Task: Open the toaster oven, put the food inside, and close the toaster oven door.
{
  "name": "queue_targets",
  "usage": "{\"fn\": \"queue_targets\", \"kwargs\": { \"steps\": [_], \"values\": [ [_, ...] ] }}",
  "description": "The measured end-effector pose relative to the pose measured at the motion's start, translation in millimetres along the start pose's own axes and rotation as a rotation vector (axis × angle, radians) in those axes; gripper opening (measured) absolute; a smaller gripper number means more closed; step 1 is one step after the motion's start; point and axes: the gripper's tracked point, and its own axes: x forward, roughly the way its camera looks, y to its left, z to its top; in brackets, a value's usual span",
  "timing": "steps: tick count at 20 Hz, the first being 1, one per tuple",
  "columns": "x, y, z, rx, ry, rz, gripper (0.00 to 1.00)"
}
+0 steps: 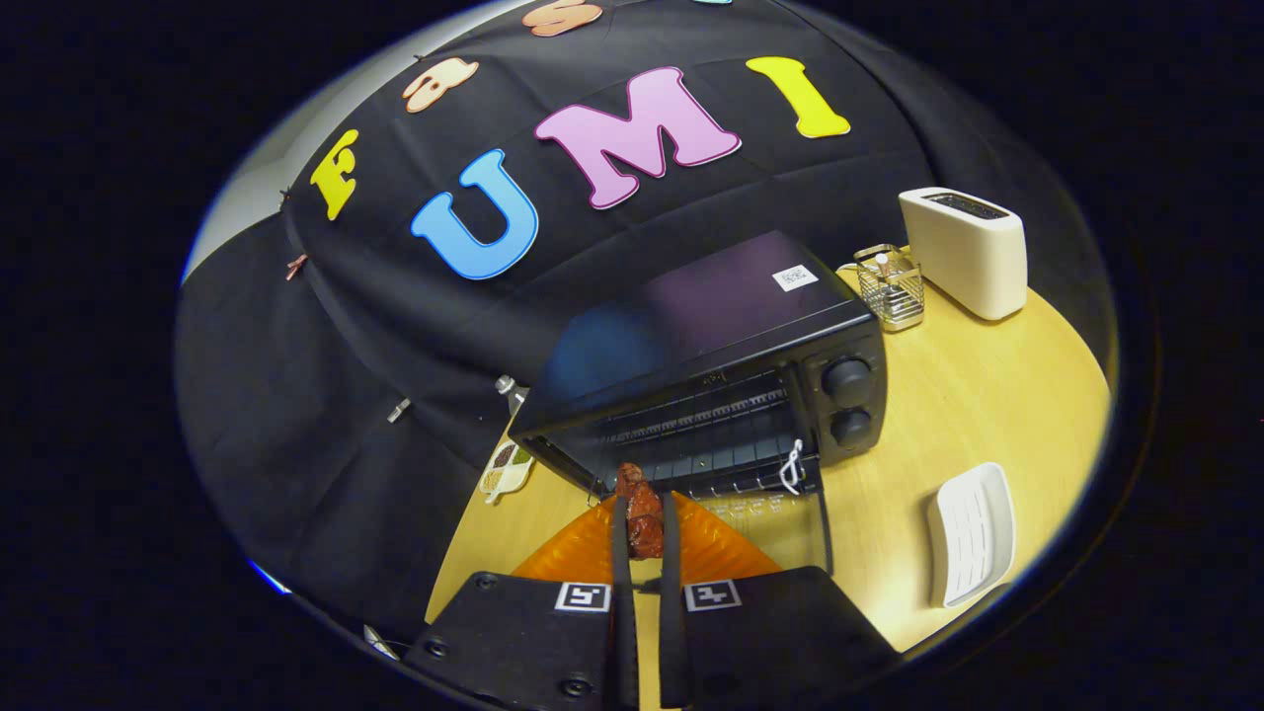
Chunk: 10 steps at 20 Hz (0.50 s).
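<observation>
1. The food (644, 513), a reddish-brown glazed piece, stands upright and is clamped between the two fingers of the gripper (644, 523). Both fingers press on its sides, and the jaws sit narrow around it.
2. The piece is held just in front of the toaster oven (711, 375), at the mouth of the open cavity, with its top level with the front edge of the rack (711, 434). Whether it touches the rack cannot be told.
3. The toaster oven is black. Its glass door (780, 518) is folded down flat toward the gripper and lies open over the table (948, 415).
4. A white cord loop (790, 466) hangs at the oven's front edge, right of the food and below the two control knobs (849, 400).
5. A white sticker (795, 277) sits on the oven's top panel.
6. Right of the oven and behind it stand a small wire basket (891, 286) and, further right, a white toaster (966, 252).
7. Right of the oven's open door, well apart from it, lies a white ridged tray (973, 533).
8. Left of the oven lies a small divided dish (507, 467) holding grains or seeds. Just behind it, at the oven's left rear corner, a bottle top (508, 387) shows.
9. The table is light wood.
</observation>
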Motion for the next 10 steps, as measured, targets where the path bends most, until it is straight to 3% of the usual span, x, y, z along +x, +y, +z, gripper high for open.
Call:
{"fn": "queue_targets", "kwargs": {
  "steps": [10],
  "values": [
    [98, -16, 1, 0.168, -0.04, -0.079, 0.13]
  ]
}}
